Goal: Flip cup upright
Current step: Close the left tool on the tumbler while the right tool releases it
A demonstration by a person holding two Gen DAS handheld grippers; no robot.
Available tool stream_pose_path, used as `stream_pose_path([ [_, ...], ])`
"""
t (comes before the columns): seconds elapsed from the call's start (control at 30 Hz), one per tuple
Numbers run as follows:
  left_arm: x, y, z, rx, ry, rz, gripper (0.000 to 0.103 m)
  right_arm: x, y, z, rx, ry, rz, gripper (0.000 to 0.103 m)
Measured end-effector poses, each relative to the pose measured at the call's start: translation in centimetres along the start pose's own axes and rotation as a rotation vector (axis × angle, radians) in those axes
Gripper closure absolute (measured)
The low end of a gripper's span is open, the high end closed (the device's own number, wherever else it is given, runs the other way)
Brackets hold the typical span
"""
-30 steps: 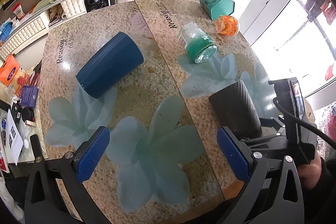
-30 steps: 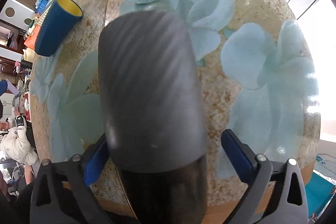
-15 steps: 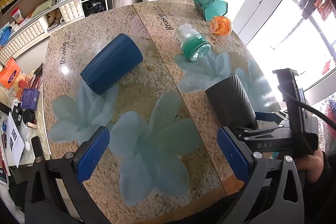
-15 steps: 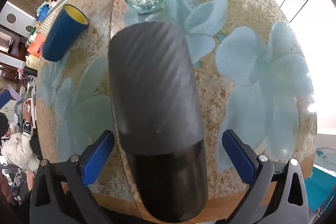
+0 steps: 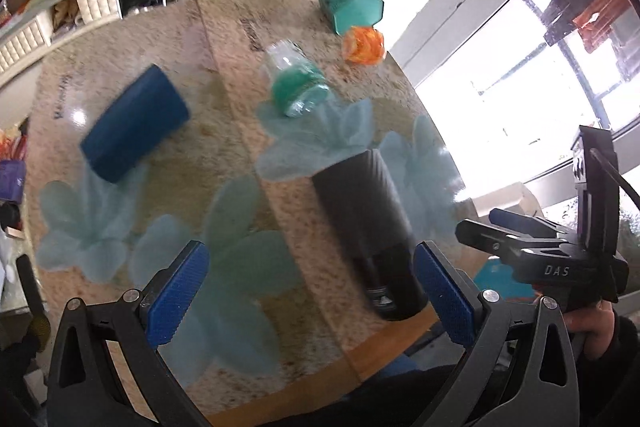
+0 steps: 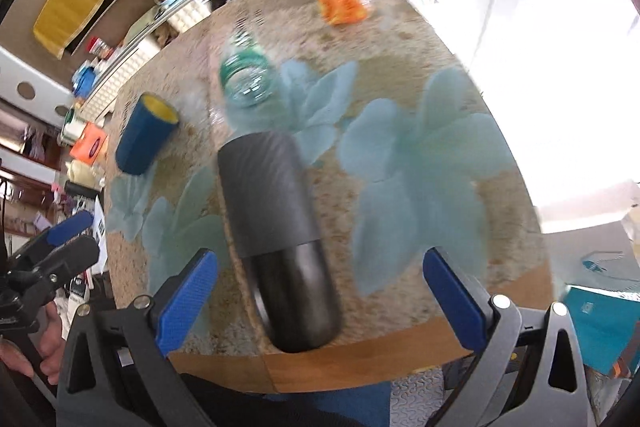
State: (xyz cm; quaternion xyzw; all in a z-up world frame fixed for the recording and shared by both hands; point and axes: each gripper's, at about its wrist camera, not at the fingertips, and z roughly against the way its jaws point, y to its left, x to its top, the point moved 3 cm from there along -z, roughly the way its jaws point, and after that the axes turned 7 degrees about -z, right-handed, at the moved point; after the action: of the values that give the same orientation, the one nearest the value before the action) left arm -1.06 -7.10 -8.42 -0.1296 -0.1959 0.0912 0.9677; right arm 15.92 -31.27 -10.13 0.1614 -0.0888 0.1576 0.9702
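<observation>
A black ribbed cup [image 6: 276,223] lies on its side near the front edge of the flowered table [image 6: 420,155]; it also shows in the left wrist view [image 5: 364,223]. My right gripper [image 6: 320,301] is open, its blue pads either side of the cup's near end, apart from it. My left gripper [image 5: 312,295] is open and empty, just left of the cup. A blue cup with a yellow inside [image 6: 146,137] lies on its side at the left [image 5: 134,127]. A clear and green glass [image 6: 246,83] lies on its side further back [image 5: 298,87].
A teal hexagonal box [image 5: 352,7] and an orange cup [image 5: 364,45] lie at the far right of the table. The wooden table edge [image 6: 360,359] is close in front. Shelves and clutter stand beyond at the left. Bright windows are at the right.
Both grippers have pulled back and up from the table. The black cup now looks smaller between the right pads. It still lies on its side.
</observation>
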Motion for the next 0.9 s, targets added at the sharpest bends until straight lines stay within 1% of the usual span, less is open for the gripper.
stream_pose_path([
  [0.13,0.9,-1.9,-1.9,-0.042,0.043,0.027,0.0,0.4,-2.3,0.5,-0.011,0.011,-0.023,0.0],
  [0.27,1.6,-3.5,-3.6,-0.049,0.083,0.072,0.0,0.8,-4.5,0.6,-0.012,0.026,-0.032,0.0],
  [0.33,1.9,-4.0,-4.7,-0.033,0.11,0.095,0.0,1.0,-5.5,0.8,-0.009,0.028,-0.028,0.0],
  [0.53,2.6,-4.4,-7.4,0.004,0.167,0.191,0.001,2.2,-8.4,0.6,0.043,0.037,-0.016,0.0],
  [0.6,2.7,-4.3,-8.4,0.028,0.185,0.219,0.0,2.7,-9.2,0.7,0.055,0.038,-0.014,0.0],
  [0.77,3.0,-4.1,-10.6,0.051,0.226,0.278,0.0,3.6,-11.0,-0.1,0.076,0.058,-0.001,0.0],
  [0.9,3.1,-3.3,-12.4,0.073,0.259,0.328,0.001,4.2,-12.3,-1.1,0.096,0.085,-0.002,0.0],
])
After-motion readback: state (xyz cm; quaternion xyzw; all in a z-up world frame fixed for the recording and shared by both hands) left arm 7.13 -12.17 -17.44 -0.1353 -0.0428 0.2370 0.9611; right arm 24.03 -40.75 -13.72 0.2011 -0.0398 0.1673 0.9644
